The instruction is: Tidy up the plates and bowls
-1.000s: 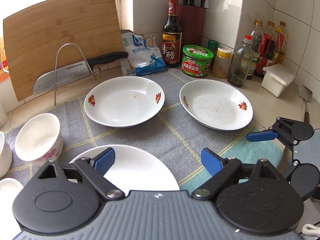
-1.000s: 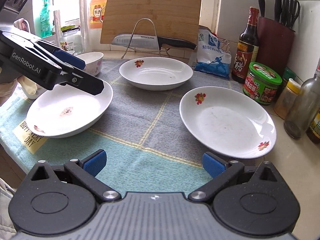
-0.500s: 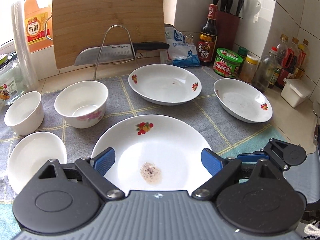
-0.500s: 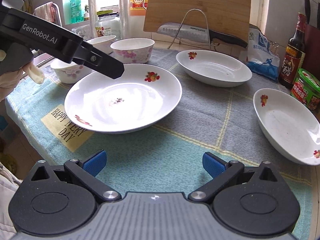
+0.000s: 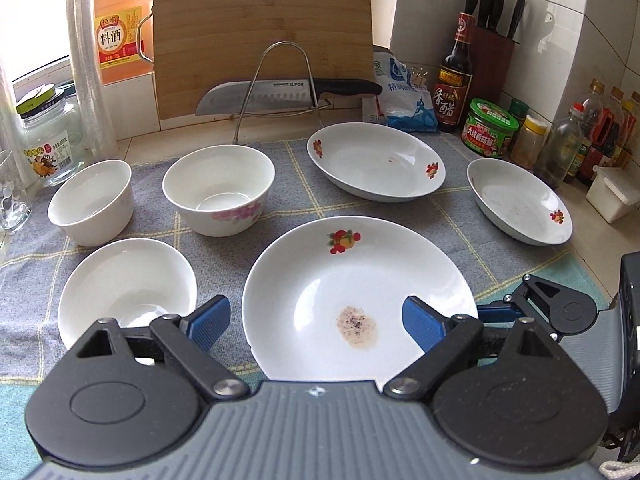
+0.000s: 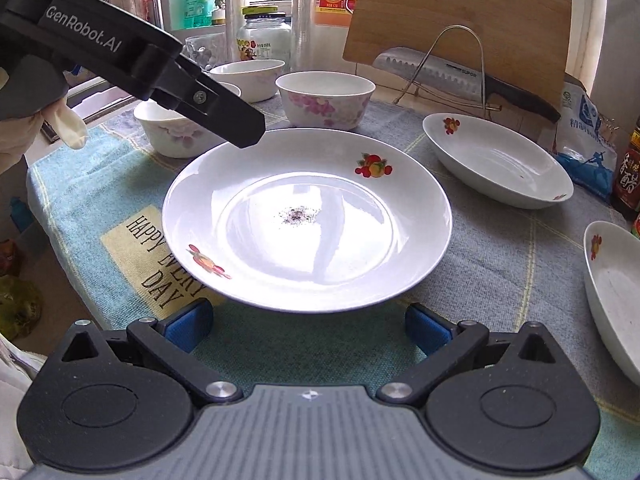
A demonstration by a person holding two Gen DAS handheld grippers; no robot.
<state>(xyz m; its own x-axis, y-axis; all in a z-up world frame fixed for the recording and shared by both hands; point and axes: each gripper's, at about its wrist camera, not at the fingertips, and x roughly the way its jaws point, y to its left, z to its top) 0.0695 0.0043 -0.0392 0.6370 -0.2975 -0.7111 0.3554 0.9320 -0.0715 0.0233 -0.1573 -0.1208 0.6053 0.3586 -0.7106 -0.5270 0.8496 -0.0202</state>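
Nothing is stacked yet, as far as I can judge: every dish sits alone on the grey checked cloth (image 5: 168,152) covering the table, so all the sorting is still ahead of me.

My left gripper (image 5: 316,322) hangs over the large round plate (image 5: 360,292), its blue fingers (image 5: 208,320) spread wide apart and holding nothing. My right gripper (image 6: 308,328) sits just short of the same plate's near rim, fingers equally wide and empty.

That plate lies flat near the table's front edge, white and glossy, with fruit decals on the rim and a small dark speckled stain in its middle. Two deeper oval plates with the same decals lie apart: one behind it (image 5: 376,164), one off to the right (image 5: 520,200), both faintly smeared. To the left stand three white bowls, each separate: a pink-flowered bowl (image 5: 218,196), a plain bowl (image 5: 92,200), and a shallower bowl (image 5: 126,288) nearest me. I would guess the round plate is the first piece to move.
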